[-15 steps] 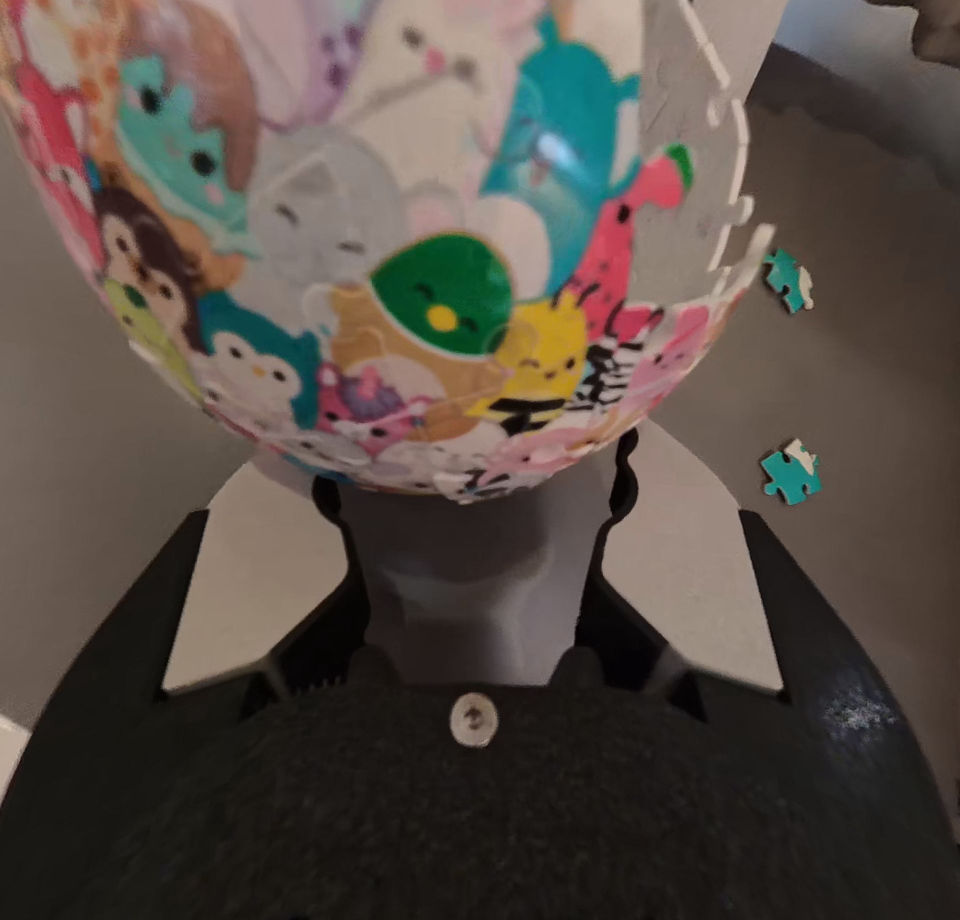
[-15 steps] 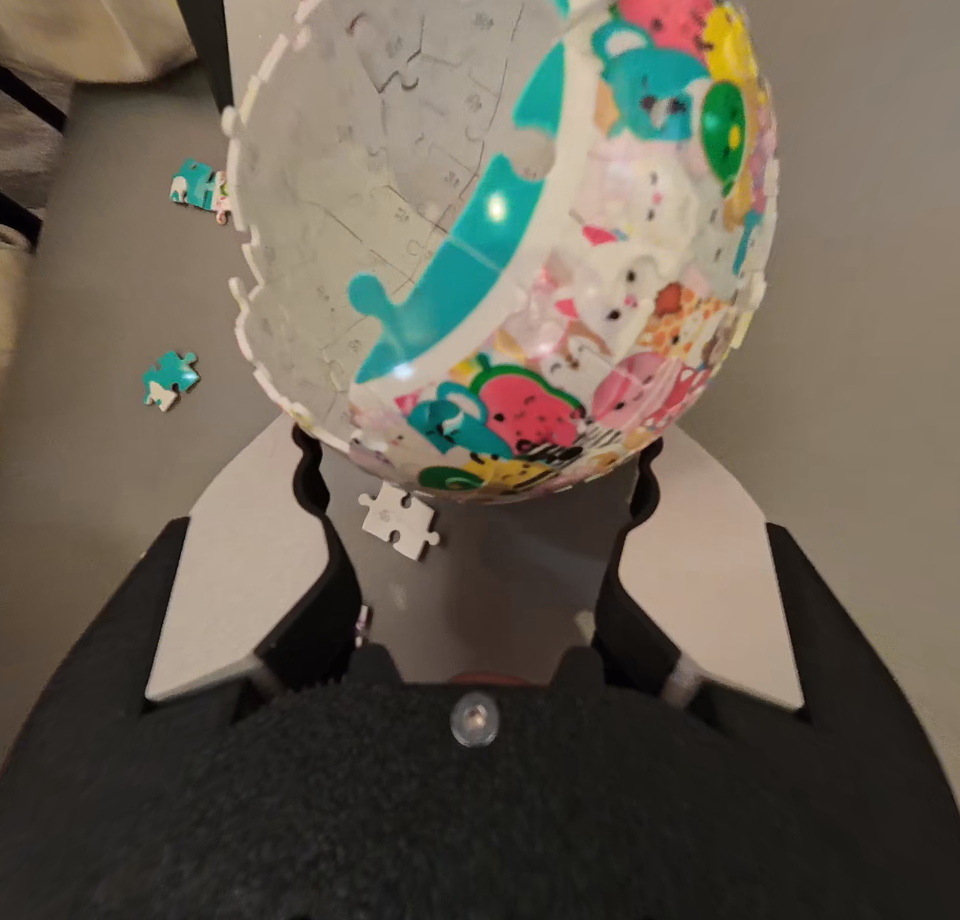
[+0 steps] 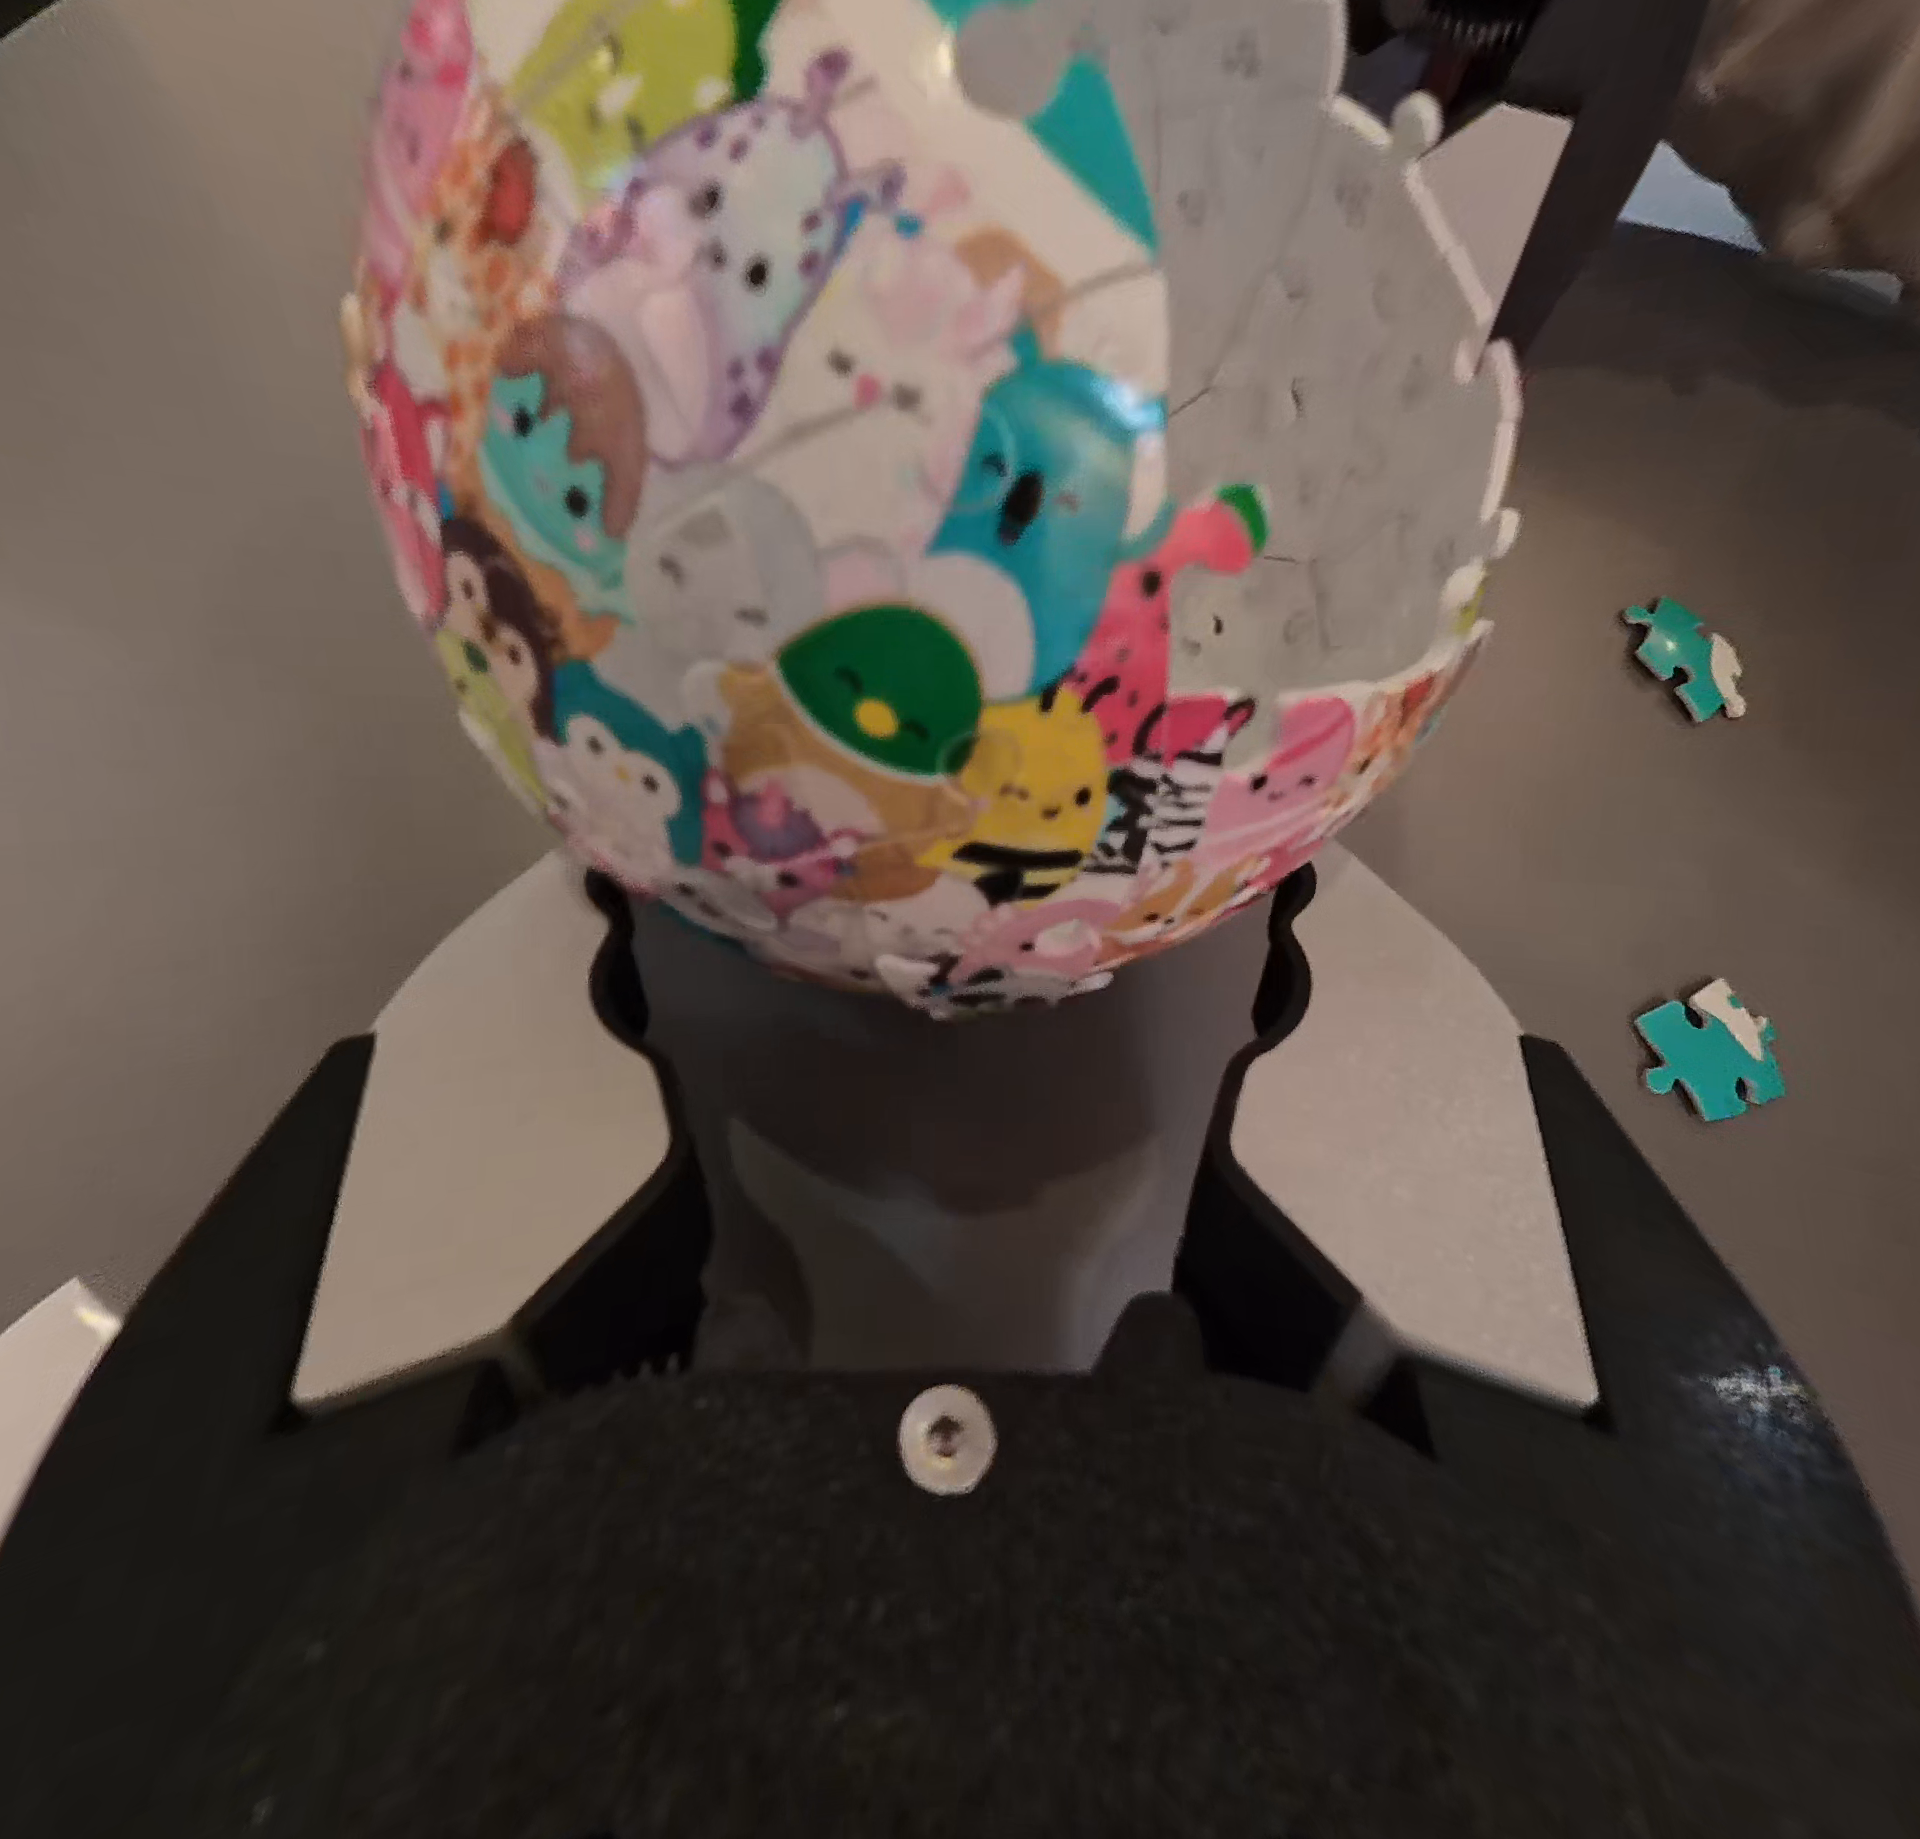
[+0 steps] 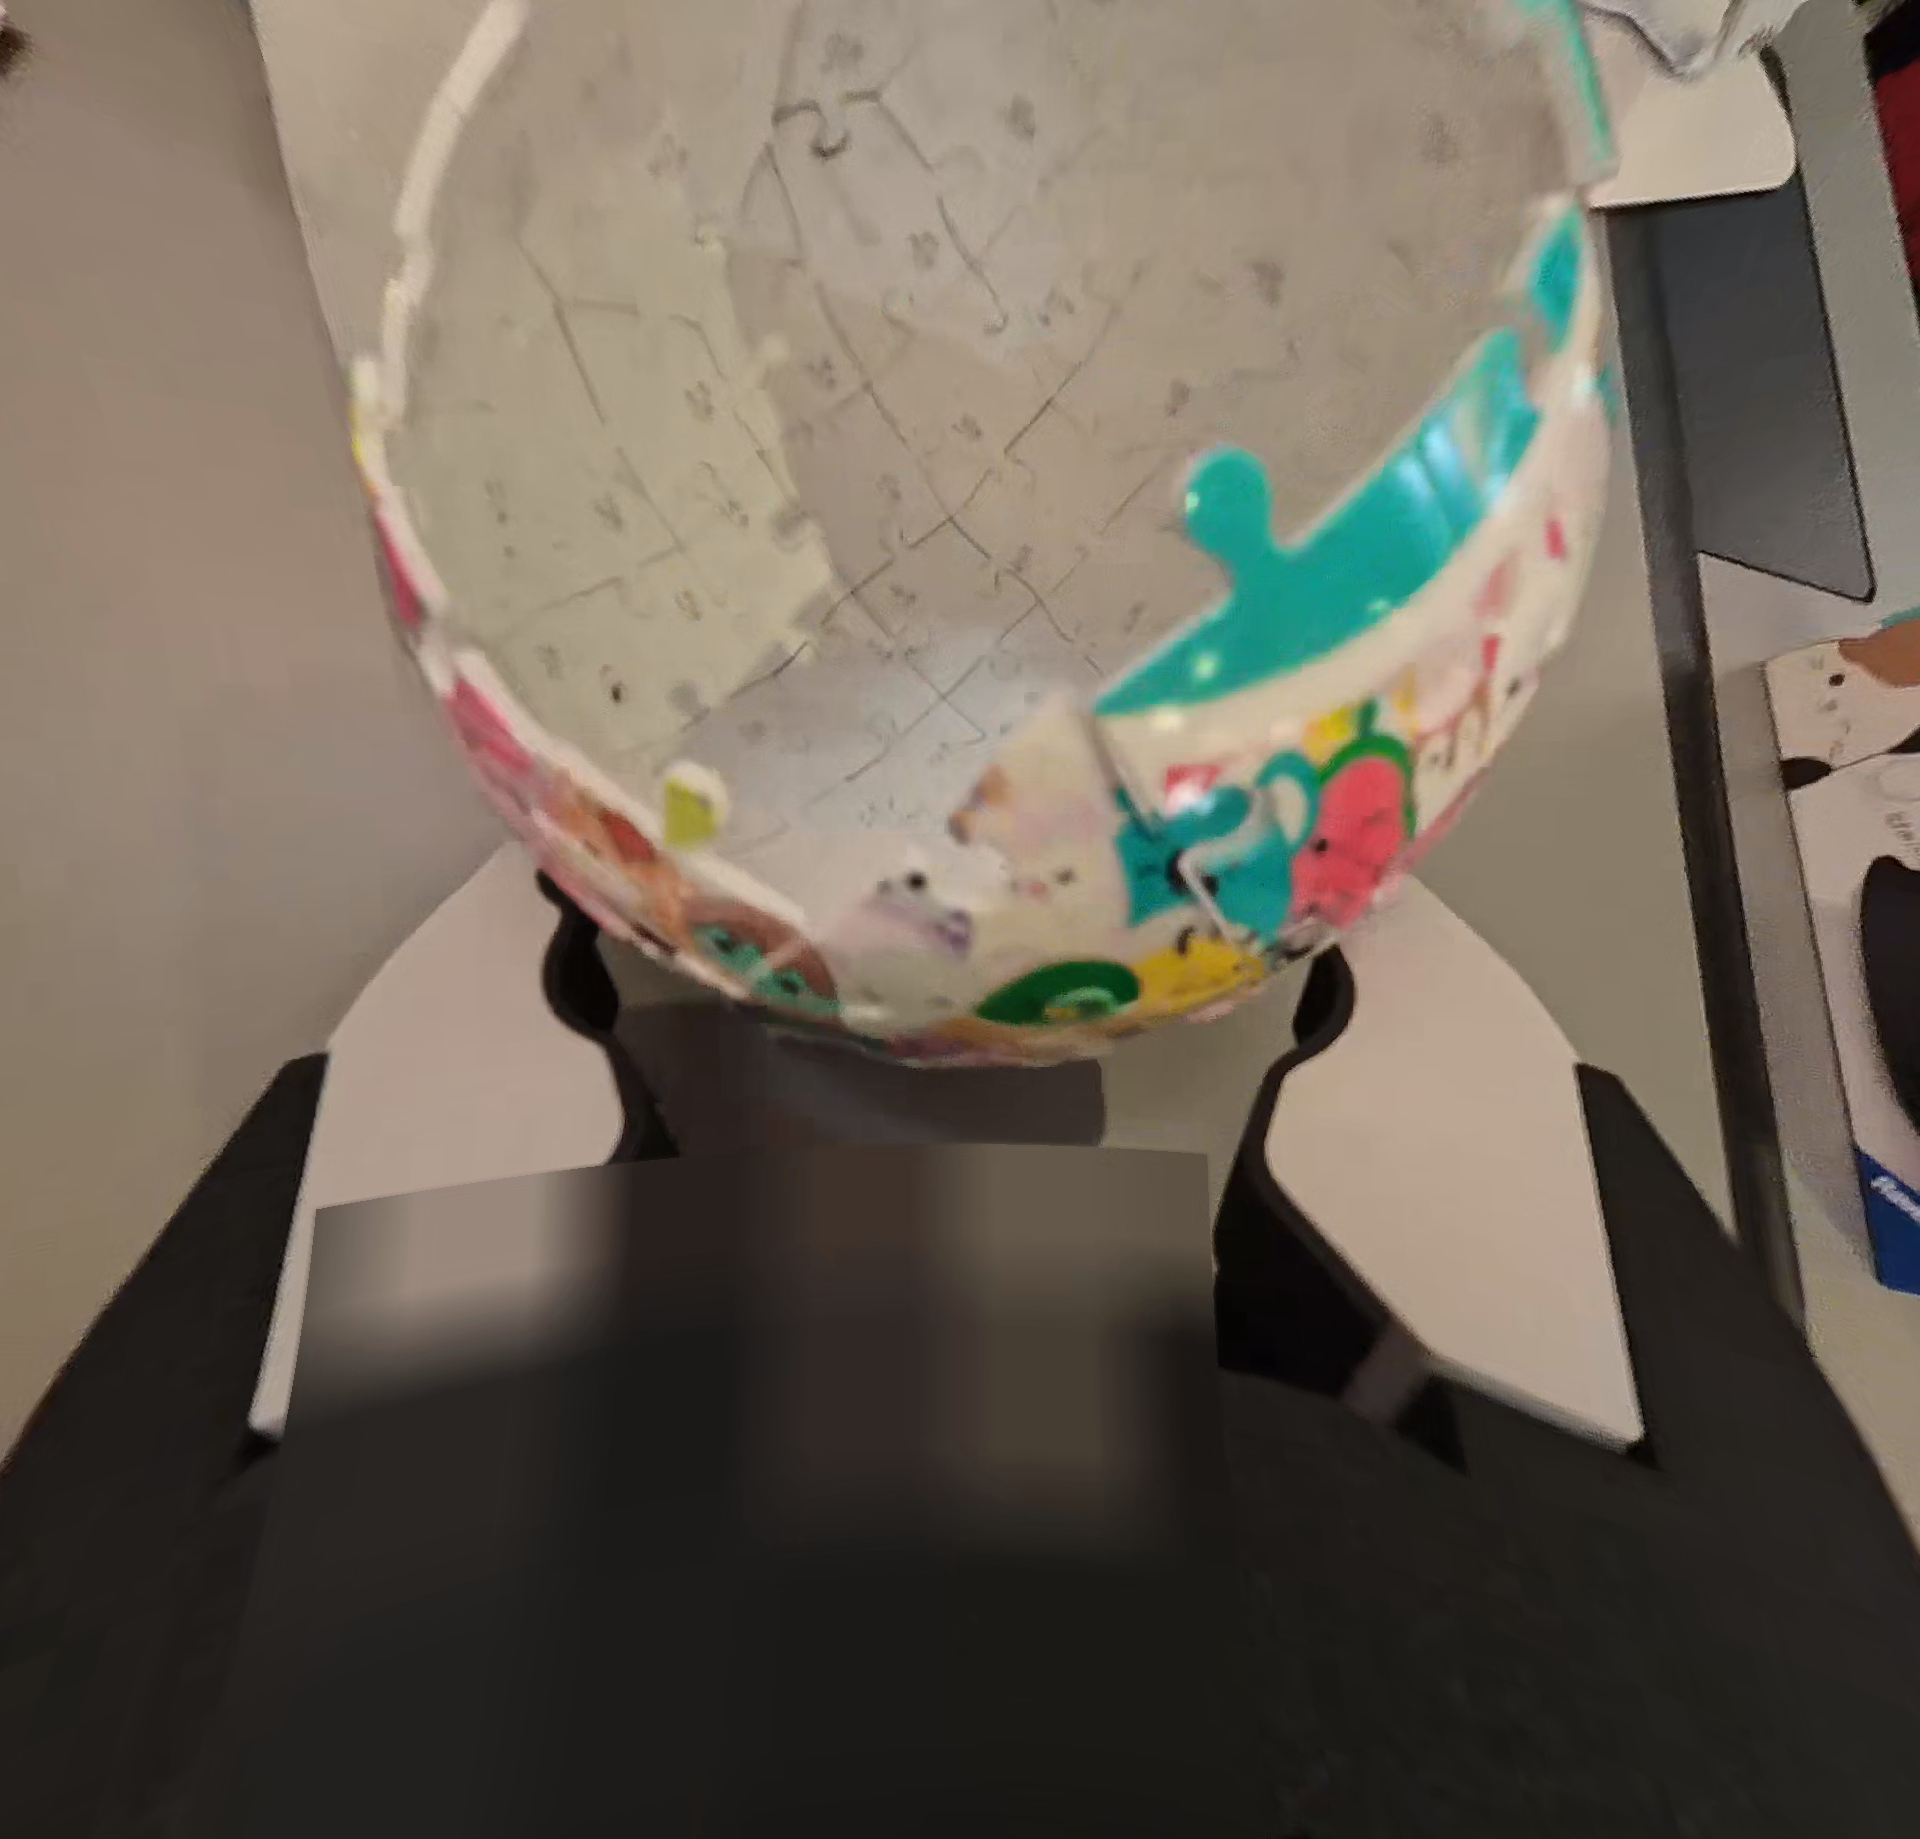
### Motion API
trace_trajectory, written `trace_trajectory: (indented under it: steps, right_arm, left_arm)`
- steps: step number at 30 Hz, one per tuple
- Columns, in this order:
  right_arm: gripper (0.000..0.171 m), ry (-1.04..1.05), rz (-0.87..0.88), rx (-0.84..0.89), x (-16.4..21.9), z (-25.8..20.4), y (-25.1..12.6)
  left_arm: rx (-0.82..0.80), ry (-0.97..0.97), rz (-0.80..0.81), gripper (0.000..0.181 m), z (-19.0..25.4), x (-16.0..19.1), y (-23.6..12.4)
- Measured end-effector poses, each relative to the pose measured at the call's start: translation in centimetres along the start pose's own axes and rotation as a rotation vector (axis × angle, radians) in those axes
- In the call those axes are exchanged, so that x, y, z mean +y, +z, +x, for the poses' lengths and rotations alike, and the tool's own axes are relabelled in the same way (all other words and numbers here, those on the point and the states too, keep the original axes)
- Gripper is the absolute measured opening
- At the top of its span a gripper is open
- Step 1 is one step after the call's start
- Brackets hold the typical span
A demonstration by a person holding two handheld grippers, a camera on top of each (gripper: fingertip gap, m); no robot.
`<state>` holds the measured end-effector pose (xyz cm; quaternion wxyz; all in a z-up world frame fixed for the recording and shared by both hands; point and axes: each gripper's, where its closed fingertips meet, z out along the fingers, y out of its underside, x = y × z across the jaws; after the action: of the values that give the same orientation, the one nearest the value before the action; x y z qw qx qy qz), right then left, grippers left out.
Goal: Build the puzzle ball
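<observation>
– Puzzle ball (image 3: 831, 542), part-built, sits over the tips of the left gripper (image 3: 951, 901) in the left wrist view. What is the tool doing?

– Its jaws are spread wide and the ball's lower curve lies between the tips. Whether they press on it cannot be told. The printed side faces near; the open, white inside is to the right. The right gripper (image 3: 1538, 148) is at the far right rim.

– And the rest of the job?

– Two teal pieces (image 3: 1683, 659) (image 3: 1709, 1062) lie loose on the table (image 3: 208, 439), right of the ball and apart from it.

– The right wrist view?

– It looks straight into the hollow shell. The right gripper (image 4: 940, 948) is also spread wide, with the ball between its tips; grip or mere contact, I cannot tell. A teal band (image 4: 1351, 563) runs along the right rim. One seam (image 4: 1101, 750) by it looks slightly open, though the frame is blurred.

– What could go wrong?

– Probably a squeeze. The shell is hollow and its rim unfinished, so hard pressure from either side could buckle it and pop pieces loose, likely first at that seam. The glossy curve could also slip between the tips and roll.

– Surface and room?

– Plain grey tabletop, smooth, dimly lit. A printed box (image 4: 1839, 958) and a dark flat panel (image 4: 1766, 387) stand at the right; pale cloth (image 3: 1818, 127) shows far right in the left view.
</observation>
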<state>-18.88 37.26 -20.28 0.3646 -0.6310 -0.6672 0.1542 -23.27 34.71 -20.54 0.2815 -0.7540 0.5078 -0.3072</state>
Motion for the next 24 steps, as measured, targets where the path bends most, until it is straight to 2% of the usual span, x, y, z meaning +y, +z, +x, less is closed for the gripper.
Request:
trace_trajectory:
  steps: [10,14,20,22,24]
  right_arm:
    - [0.130,0.270,-0.008,-0.240,-0.9,-1.1,-0.9]
    - [0.130,0.240,-0.058,-0.225,0.0,-1.2,-0.2]
    - [0.132,0.230,-0.034,-0.144,0.2,-0.6,-0.6]
    - [0.130,0.249,-0.069,-0.102,1.0,-0.4,-2.1]
    - [0.124,0.254,-0.110,0.029,1.4,0.4,-4.9]
  left_arm:
    - [0.096,-0.034,-0.009,0.112,1.2,0.1,0.1]
    - [0.081,-0.027,-0.013,0.113,0.8,0.4,0.4]
    - [0.077,-0.033,0.024,0.108,0.7,0.6,-0.8]
    - [0.079,-0.030,0.051,0.096,0.6,0.8,-2.1]
    - [0.100,-0.027,0.108,0.073,0.6,0.4,-4.0]
